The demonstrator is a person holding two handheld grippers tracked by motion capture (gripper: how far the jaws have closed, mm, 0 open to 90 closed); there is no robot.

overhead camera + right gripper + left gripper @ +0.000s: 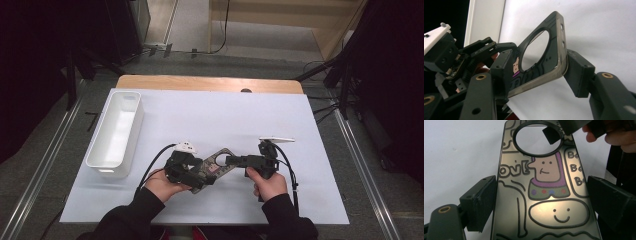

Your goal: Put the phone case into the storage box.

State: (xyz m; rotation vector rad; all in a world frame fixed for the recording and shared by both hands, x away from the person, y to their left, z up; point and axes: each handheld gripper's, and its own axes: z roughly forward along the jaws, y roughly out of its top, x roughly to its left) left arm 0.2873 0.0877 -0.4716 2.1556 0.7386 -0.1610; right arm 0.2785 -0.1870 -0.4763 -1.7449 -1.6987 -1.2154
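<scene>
The phone case [544, 195] looks like glossy, smooth plastic; its printed cartoon surface reflects the light, and its rim appears a little translucent and shiny. The left gripper [541, 202] and the right gripper [536, 67] have matt black plastic jaws with small brass-coloured metal inserts. The tabletop [165, 82] is light wood, covered by a matt white sheet [220, 115]. The white bin [117, 132] looks like smooth plastic.
</scene>
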